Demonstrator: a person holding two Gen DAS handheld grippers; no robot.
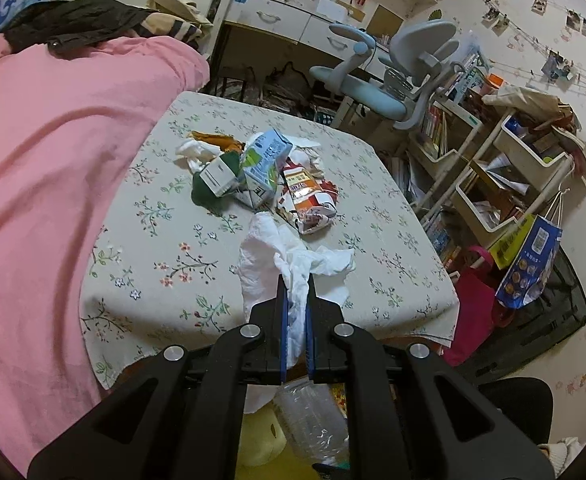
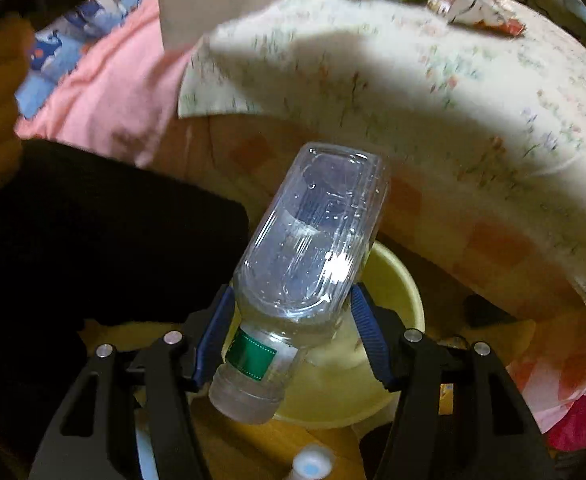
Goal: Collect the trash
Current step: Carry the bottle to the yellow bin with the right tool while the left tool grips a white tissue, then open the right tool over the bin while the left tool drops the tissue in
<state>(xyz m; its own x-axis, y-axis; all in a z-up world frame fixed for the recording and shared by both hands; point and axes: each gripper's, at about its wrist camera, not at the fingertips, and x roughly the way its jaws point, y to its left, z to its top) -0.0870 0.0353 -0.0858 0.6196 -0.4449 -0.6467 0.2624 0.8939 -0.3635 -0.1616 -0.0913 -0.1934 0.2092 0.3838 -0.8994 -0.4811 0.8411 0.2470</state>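
The tabletop (image 1: 165, 240), covered in a floral cloth, fills the middle of the left wrist view, with a pink bedcover (image 1: 41, 168) along its left edge. Toward its far edge lies a heap of trash: a blue and green drink carton (image 1: 263, 168), a smaller grey and white carton (image 1: 217, 178) just beside it on the left, and a crumpled red and white wrapper (image 1: 309, 200) touching them on the right. Nearer the front edge sprawls a white plastic bag (image 1: 269, 256), one fold of which is pinched between the clenched jaws of the left tool (image 1: 296, 300).

Below the front edge of the tabletop, the right tool (image 2: 291, 300) grasps a clear plastic bottle (image 2: 313, 232) across its body, cap end tilted down toward the camera, base pointing away. Under it sits a pale yellow bin (image 2: 397, 292) on the floor; the bottle hangs above its mouth, not yet inside.

The bottle looks empty, so light, yet smooth and springy: a squeeze across the wide body suits it better than one at the narrow neck. The bag is limp and nearly weightless; any bunched fold gives a hold, though it may drag neighbouring scraps. The cartons look crushable and are best taken across their flat sides.
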